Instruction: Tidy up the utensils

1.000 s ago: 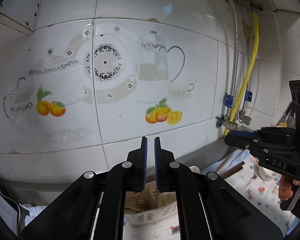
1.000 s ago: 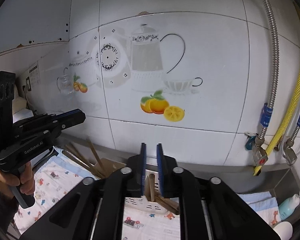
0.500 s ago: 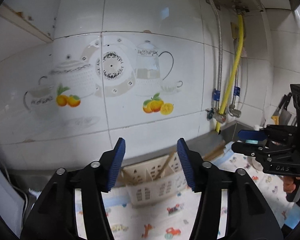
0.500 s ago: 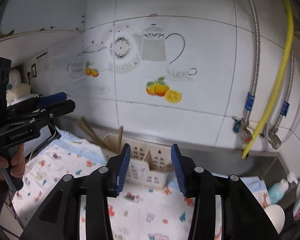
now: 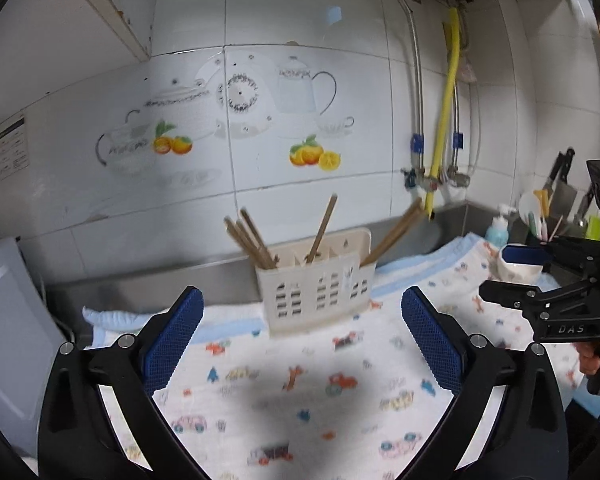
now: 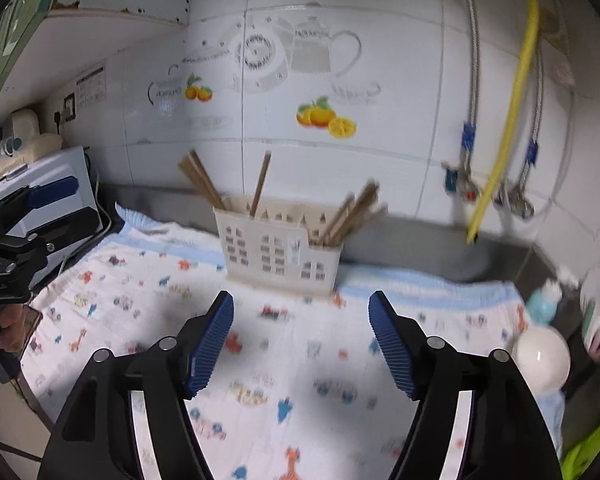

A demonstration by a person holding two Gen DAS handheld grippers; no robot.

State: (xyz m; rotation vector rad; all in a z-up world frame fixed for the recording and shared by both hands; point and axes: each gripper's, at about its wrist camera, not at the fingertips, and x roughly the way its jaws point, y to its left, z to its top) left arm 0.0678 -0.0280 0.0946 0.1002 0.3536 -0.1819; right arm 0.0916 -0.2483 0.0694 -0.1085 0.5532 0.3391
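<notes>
A cream slotted utensil holder stands at the back of a printed cloth, against the tiled wall. Several brown wooden chopsticks lean out of its compartments, some left, one in the middle, some right. My left gripper hovers over the cloth in front of the holder, its jaws opening wide with nothing between them. My right gripper is also short of the holder, jaws opening and empty. Each gripper appears at the edge of the other's view.
A white appliance sits at the left. On the right stand a soap bottle, a white bowl and a rack with knives. A yellow hose and steel hoses hang on the wall.
Both grippers went from shut to wide open and drew back and down from the wall. The holder with chopsticks and the cloth came fully into view.
</notes>
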